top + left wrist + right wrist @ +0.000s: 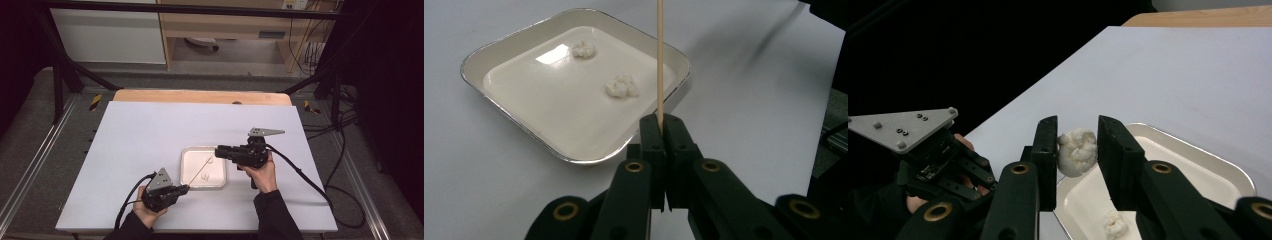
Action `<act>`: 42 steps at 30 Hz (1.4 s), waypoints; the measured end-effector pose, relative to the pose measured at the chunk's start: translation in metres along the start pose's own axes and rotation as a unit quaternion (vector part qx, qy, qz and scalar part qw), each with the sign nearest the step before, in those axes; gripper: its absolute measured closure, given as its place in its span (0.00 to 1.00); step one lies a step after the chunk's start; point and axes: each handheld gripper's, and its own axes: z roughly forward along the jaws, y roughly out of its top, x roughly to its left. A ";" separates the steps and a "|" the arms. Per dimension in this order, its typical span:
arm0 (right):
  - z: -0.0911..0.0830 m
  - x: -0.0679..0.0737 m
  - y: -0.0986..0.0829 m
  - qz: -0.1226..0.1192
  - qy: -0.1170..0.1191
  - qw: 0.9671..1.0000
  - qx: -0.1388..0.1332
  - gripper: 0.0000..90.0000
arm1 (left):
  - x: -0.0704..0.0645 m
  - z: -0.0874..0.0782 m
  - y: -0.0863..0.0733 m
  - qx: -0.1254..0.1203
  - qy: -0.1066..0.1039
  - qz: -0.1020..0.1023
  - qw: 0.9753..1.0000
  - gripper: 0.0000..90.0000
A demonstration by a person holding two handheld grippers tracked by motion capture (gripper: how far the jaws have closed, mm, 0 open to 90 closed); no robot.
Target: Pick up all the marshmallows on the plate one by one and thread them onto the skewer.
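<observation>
My left tongs [663, 125] are matte black with small brass-coloured rings at the joints, and the skewer [660, 60] in them is a pale tan wood colour. My right tongs [1077, 150] are the same black with the same brassy rings, and the lump [1077, 151] between them is off-white, a shade creamier than the tray. The tray [514, 47] is glossy white inside with a thin silvery rim, and the two small pieces [621, 87] lying in it are white and crumbly-looking. The table [150, 125] is a plain pale lavender-grey, with a light wood strip along its far edge. Each plate [903, 127] on top of my tongs is flat grey, dotted with dark screws. My sleeves [275, 215] are black.
</observation>
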 end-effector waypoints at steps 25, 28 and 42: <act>0.013 0.000 -0.007 0.021 0.036 0.999 0.027 0.80 | -0.003 0.000 0.000 -0.004 -0.007 0.014 1.000 0.99; 0.016 0.000 -0.010 0.021 0.037 0.999 0.027 0.81 | -0.003 0.001 0.000 -0.004 -0.008 0.013 1.000 0.99; 0.023 0.005 -0.021 0.007 0.037 0.999 0.022 0.85 | -0.004 0.003 -0.002 0.001 -0.005 0.010 1.000 0.99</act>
